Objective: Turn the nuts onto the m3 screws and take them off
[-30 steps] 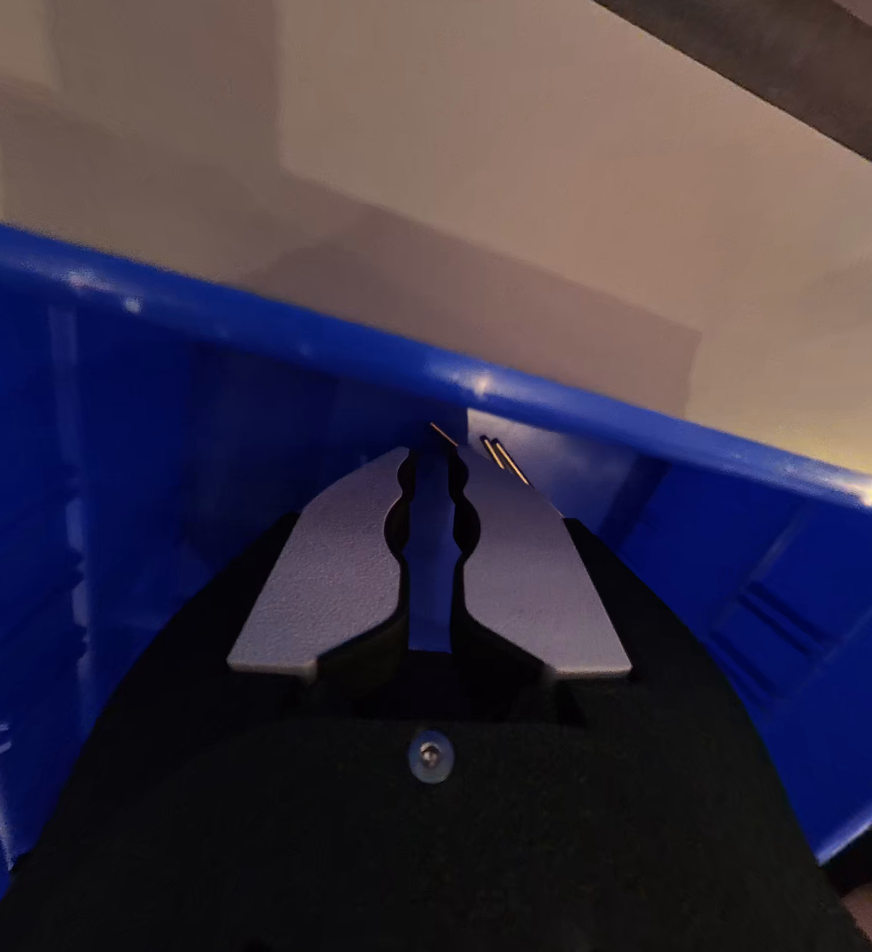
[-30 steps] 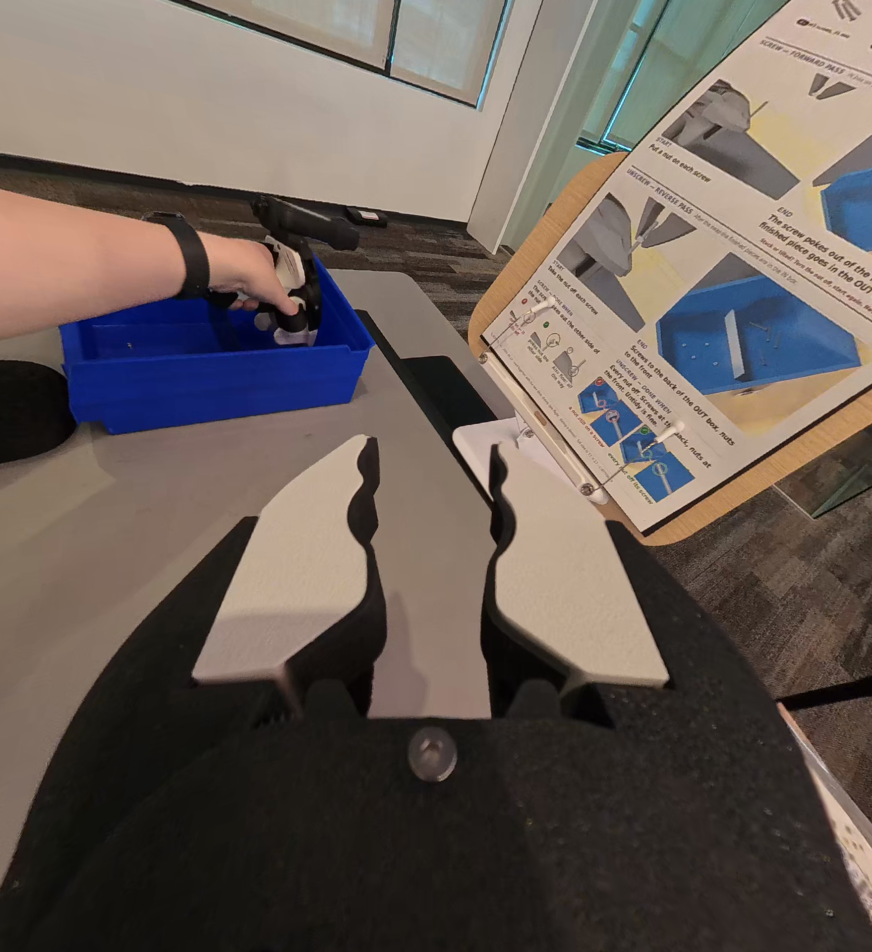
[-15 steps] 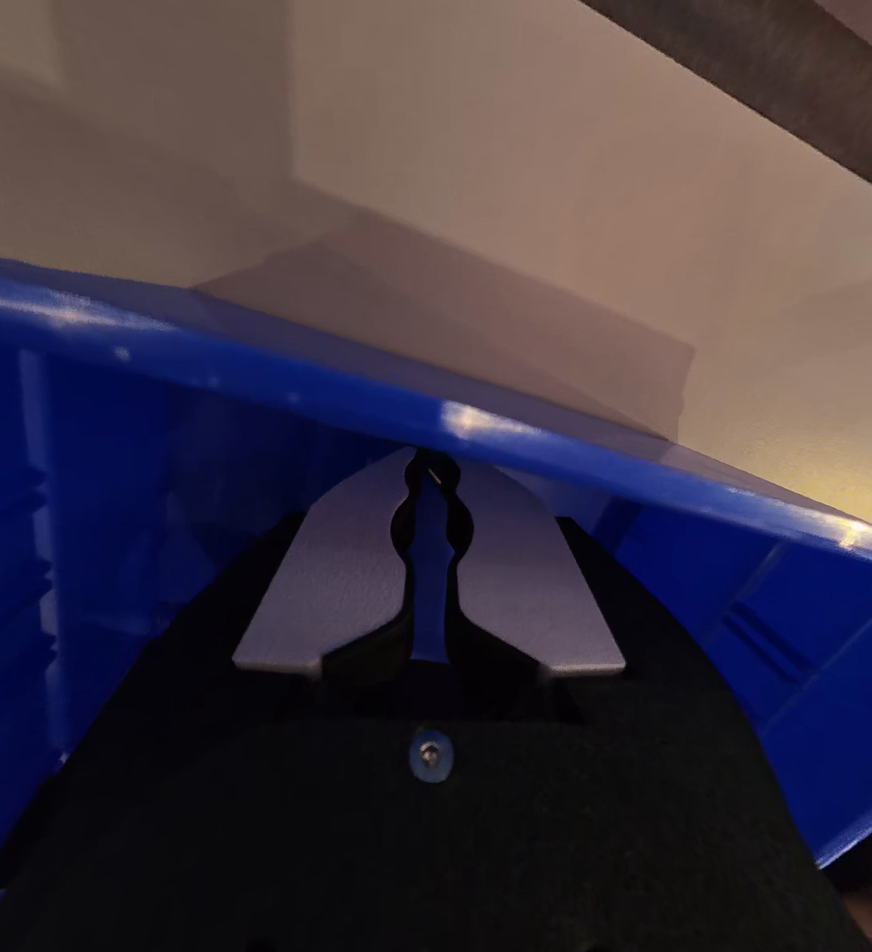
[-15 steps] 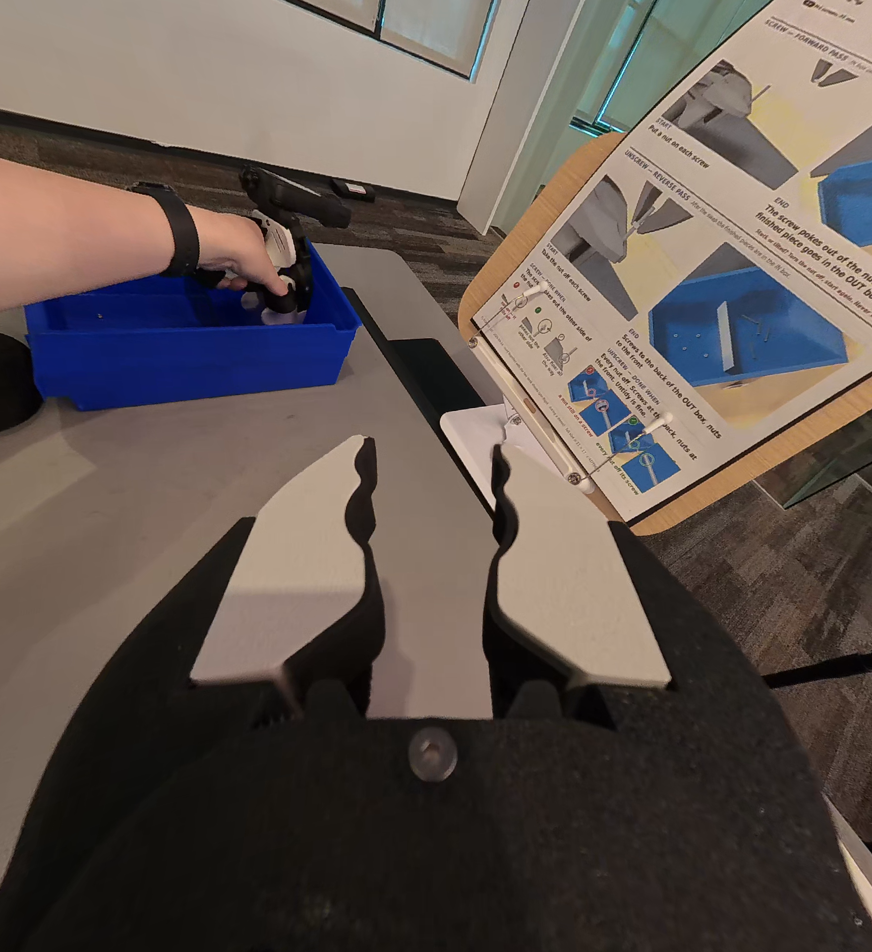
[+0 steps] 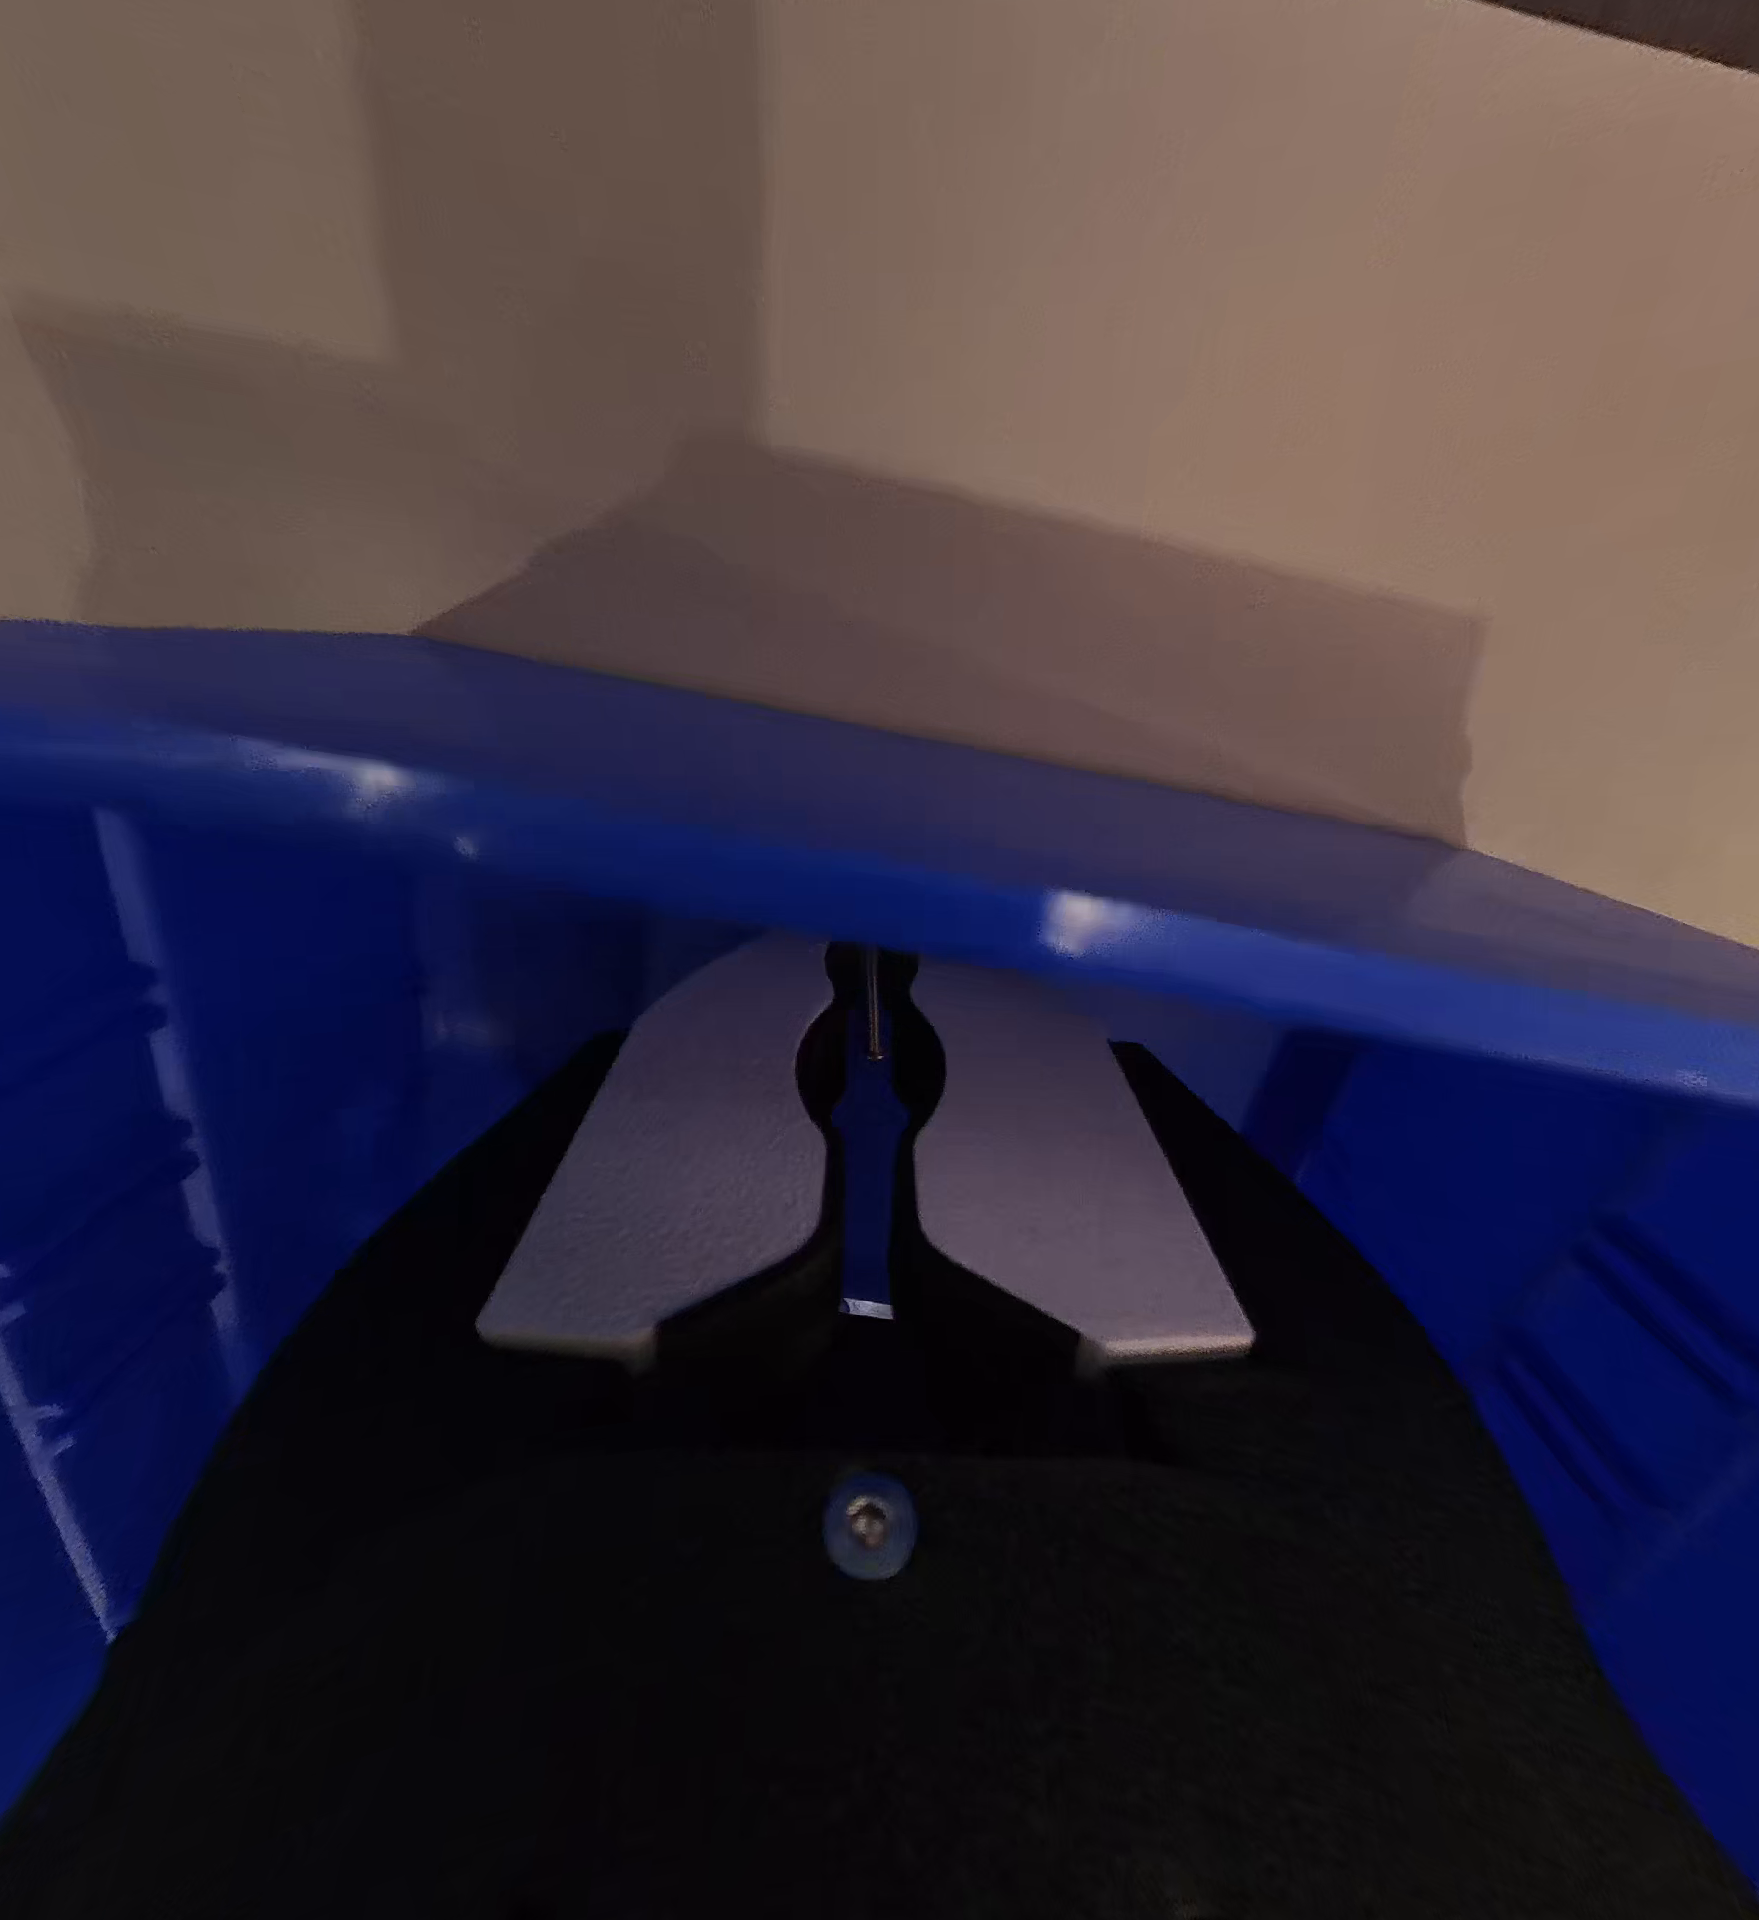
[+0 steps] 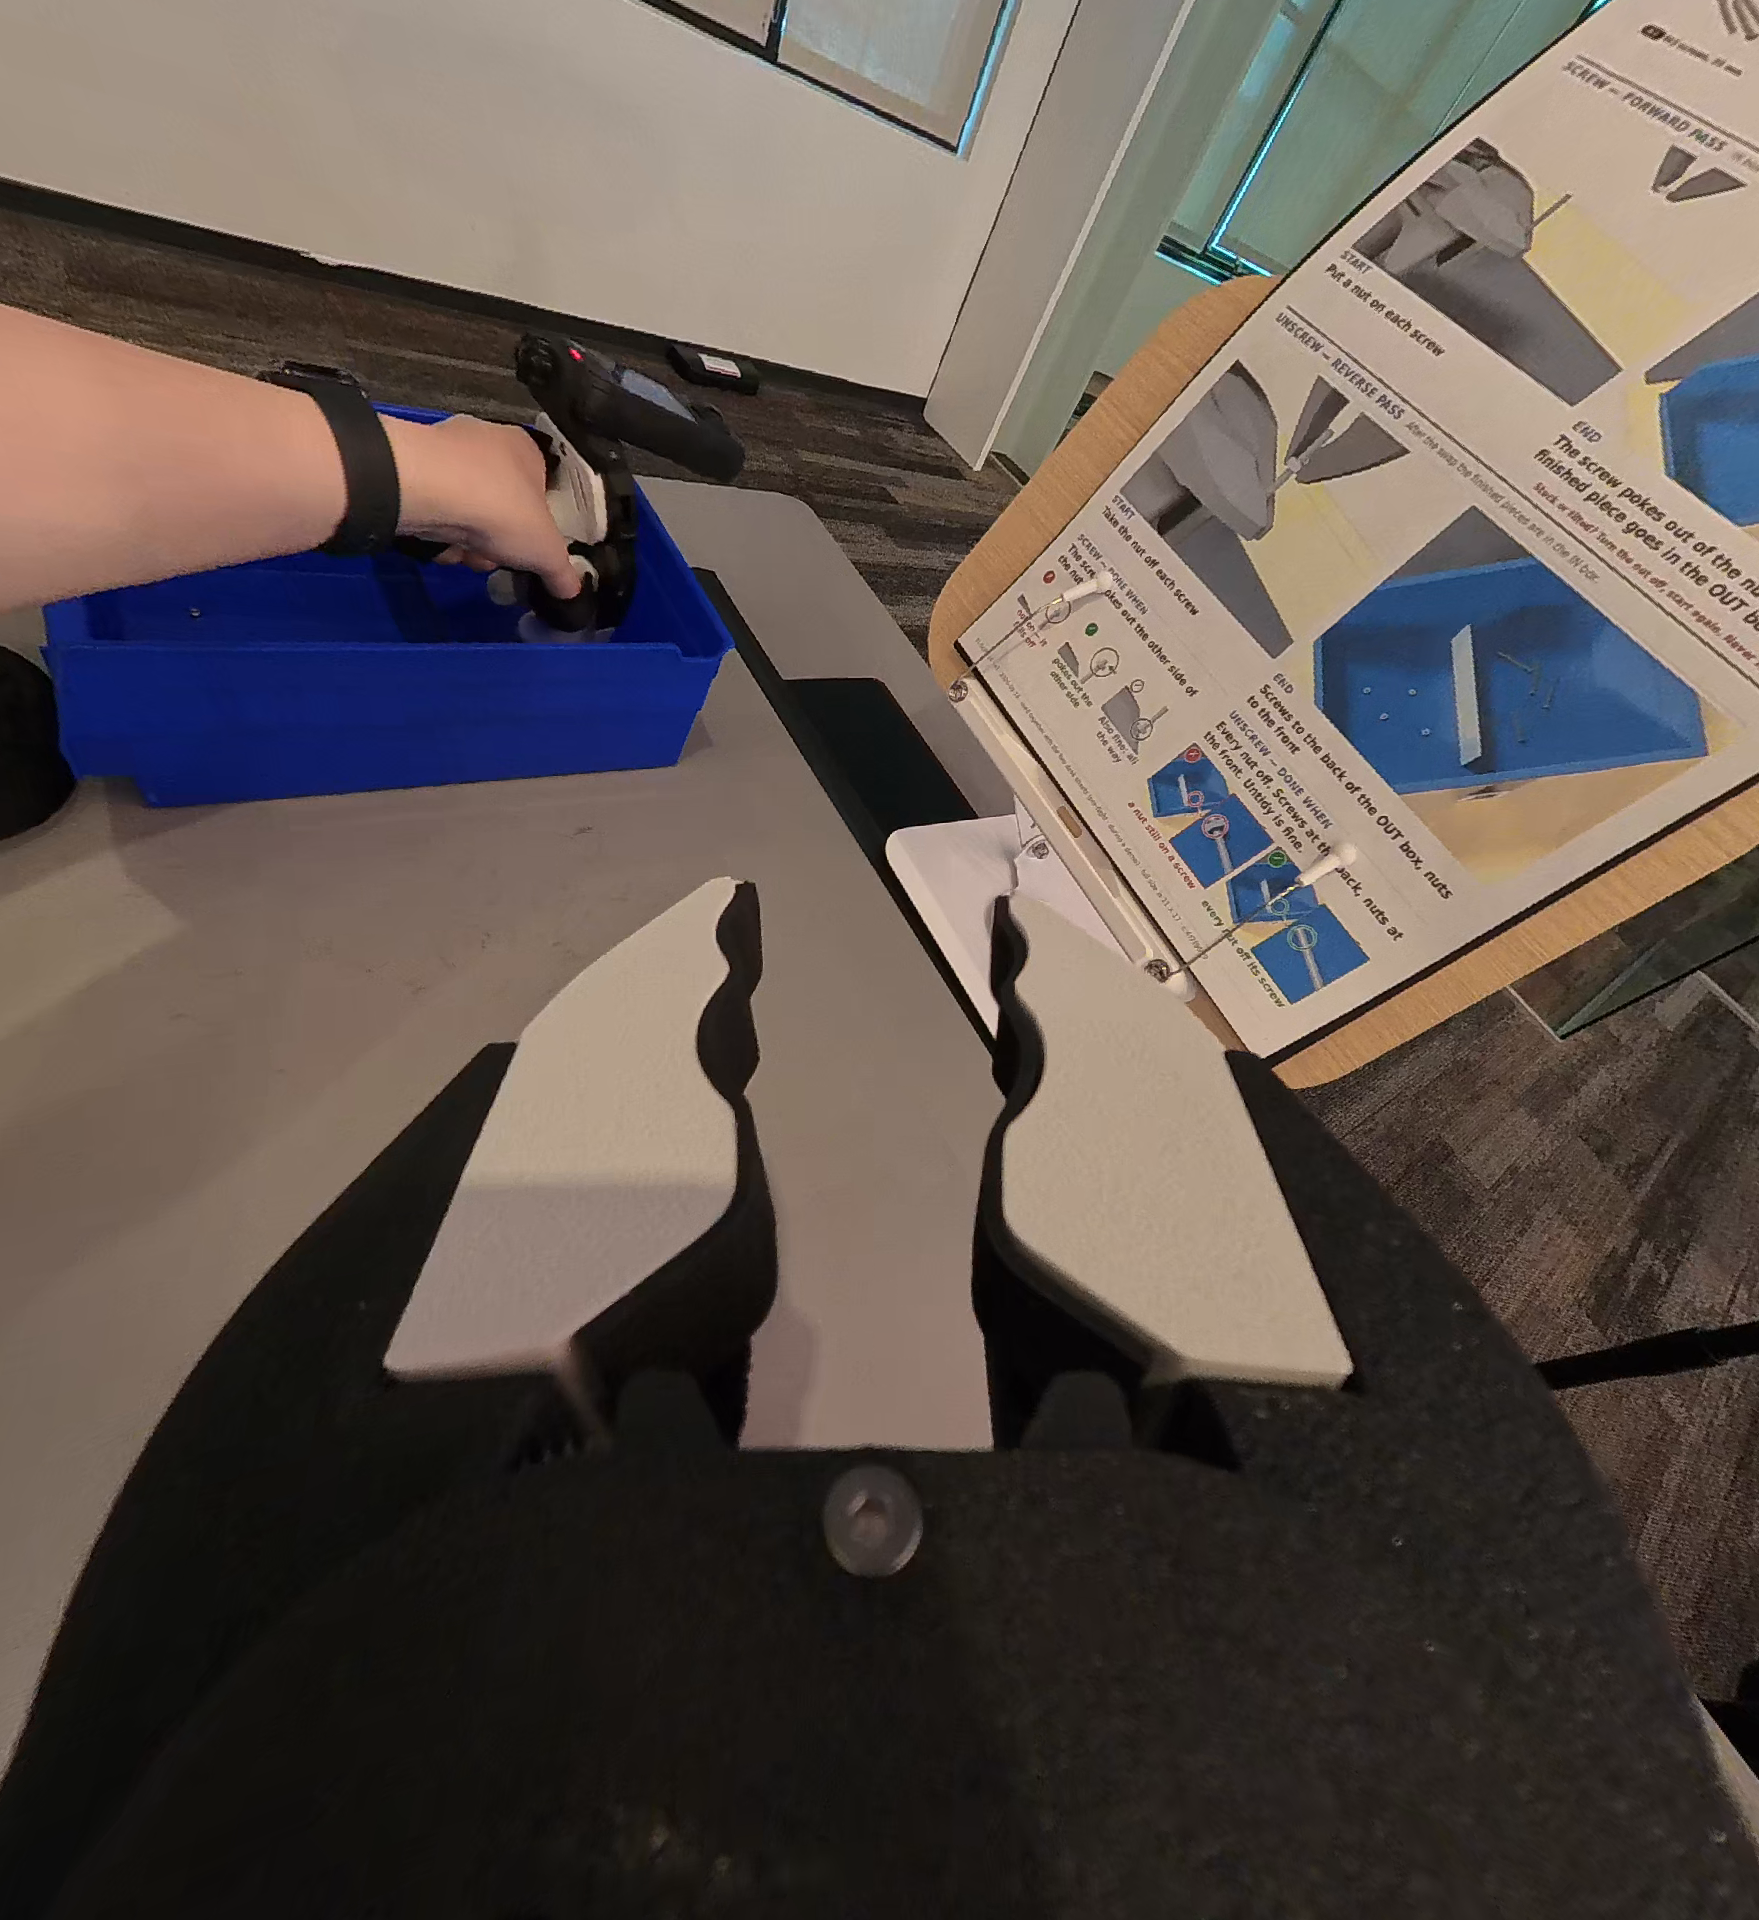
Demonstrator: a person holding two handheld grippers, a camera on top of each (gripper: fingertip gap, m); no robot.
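Only the left wrist view shows the left gripper point(image 5: 870, 997) pinching a thin metal screw point(image 5: 871, 1006) upright inside the blue bin point(image 5: 646, 821). The right wrist view shows the right gripper point(image 6: 873, 914) spread, empty, over the grey surface point(image 6: 231, 987), the bin far left and a hand point(image 6: 485, 499) in it.

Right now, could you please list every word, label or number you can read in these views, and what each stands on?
Instruction sheet clipped to the wooden board, right wrist view: printed headings, captions and small diagram labels. Much of it is legible, but I do not repeat writing.
Blue bin: no writing visible.
Screw between the fingers, left wrist view: no markings visible.
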